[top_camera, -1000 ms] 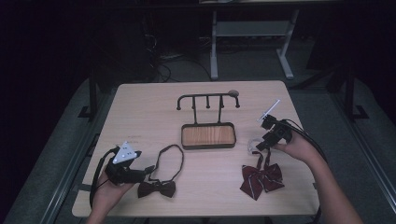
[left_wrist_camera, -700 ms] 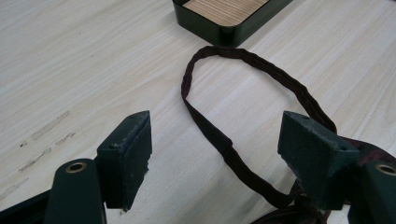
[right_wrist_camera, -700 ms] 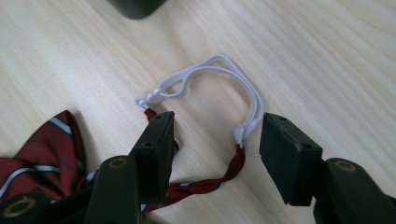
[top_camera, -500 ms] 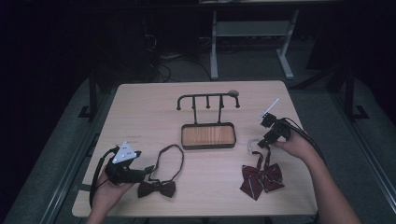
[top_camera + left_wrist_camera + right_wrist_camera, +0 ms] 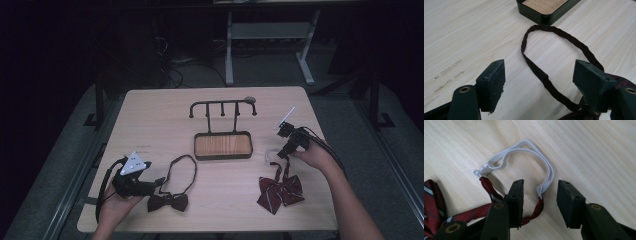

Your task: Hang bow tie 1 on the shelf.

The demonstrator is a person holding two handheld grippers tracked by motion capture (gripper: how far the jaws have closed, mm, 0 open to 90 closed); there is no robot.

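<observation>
**Q:** What lies in front of you, from the biggest thing down?

**A:** A pale wooden table [image 5: 150, 115]. At its middle stands a black hook rack [image 5: 222, 105] rising from a wood-floored tray [image 5: 222, 146]. Near my left sits a dark brown bow tie [image 5: 167, 201], its neck loop [image 5: 564, 40] curling up toward the tray. Near my right lies a red striped bow tie [image 5: 280, 190], ending in a thin white elastic band [image 5: 524, 152].

**Q:** And your own hands?

**A:** My left gripper [image 5: 539, 85] rests low with its jaws spread wide, the brown loop running between them, nothing pinched. My right gripper [image 5: 540, 202] hovers over the white elastic, jaws also apart, straddling the spot where elastic joins red strap.

**Q:** How would you do this step well?

**A:** I judge the aim is hanging the ties on the hooks. I would close squarely across the strap, lift until the loop hangs open, and keep the elastic from twisting
</observation>
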